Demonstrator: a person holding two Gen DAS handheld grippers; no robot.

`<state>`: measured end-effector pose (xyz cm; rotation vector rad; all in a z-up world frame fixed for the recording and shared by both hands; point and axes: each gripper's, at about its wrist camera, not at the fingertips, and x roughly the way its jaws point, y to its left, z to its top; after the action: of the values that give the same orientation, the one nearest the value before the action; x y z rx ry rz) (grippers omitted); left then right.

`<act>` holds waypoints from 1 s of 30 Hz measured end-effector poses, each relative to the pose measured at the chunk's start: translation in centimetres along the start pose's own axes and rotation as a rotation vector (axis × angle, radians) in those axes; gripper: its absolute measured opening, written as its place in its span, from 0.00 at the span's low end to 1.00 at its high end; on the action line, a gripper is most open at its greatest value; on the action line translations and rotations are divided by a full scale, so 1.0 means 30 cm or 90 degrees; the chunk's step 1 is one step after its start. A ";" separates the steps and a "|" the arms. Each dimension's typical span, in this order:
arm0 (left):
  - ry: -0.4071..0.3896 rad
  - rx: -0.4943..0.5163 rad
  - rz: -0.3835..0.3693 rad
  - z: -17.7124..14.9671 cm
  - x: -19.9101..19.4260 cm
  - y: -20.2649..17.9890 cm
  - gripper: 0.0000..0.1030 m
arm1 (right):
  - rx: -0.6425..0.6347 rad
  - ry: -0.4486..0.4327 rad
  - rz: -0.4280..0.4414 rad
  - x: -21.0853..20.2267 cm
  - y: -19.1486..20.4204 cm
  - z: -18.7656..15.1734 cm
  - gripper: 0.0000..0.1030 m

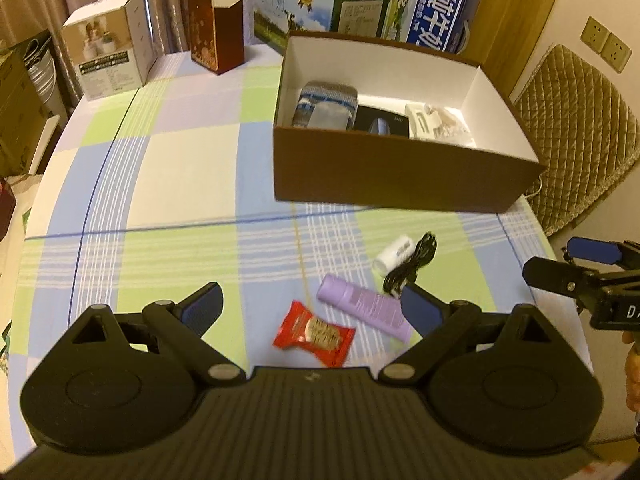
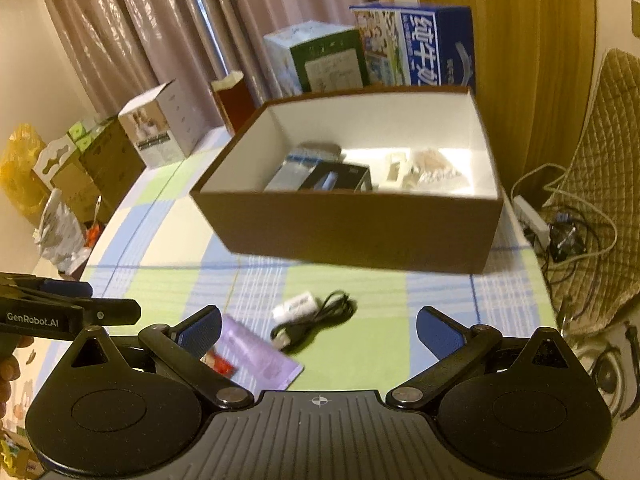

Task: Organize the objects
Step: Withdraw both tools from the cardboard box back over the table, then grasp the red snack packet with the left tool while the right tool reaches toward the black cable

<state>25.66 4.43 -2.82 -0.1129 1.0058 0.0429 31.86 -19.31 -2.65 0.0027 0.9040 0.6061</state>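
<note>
A brown open box point(image 1: 400, 172) point(image 2: 352, 228) with a white inside holds several items. On the checked tablecloth in front of it lie a red snack packet point(image 1: 314, 334) point(image 2: 218, 361), a purple tube point(image 1: 366, 306) point(image 2: 256, 354), a small white roll point(image 1: 394, 254) point(image 2: 295, 305) and a coiled black cable point(image 1: 412, 268) point(image 2: 316, 318). My left gripper point(image 1: 312, 308) is open and empty above the packet and tube. My right gripper point(image 2: 318, 330) is open and empty above the cable; it also shows in the left wrist view point(image 1: 576, 268).
Milk cartons point(image 1: 360, 8) point(image 2: 416, 48), a dark red box point(image 1: 218, 30) and a white box point(image 1: 108, 46) point(image 2: 160, 128) stand at the table's far edge. A quilted chair point(image 1: 580, 136) stands right of the table, with cables on the floor point(image 2: 560, 236).
</note>
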 end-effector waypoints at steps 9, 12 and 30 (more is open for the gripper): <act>0.036 -0.009 0.005 -0.091 0.018 0.034 0.91 | -0.002 0.033 0.007 0.026 0.045 -0.061 0.98; 0.044 -0.013 0.005 -0.107 0.025 0.038 0.91 | -0.001 0.042 0.009 0.039 0.058 -0.076 0.98; 0.079 -0.024 0.003 -0.149 0.102 0.067 0.91 | 0.019 0.084 -0.015 0.122 0.046 -0.111 0.98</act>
<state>23.37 5.87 -7.93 -0.1481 1.1294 0.0600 30.44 -17.17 -7.09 -0.0216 1.0394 0.5765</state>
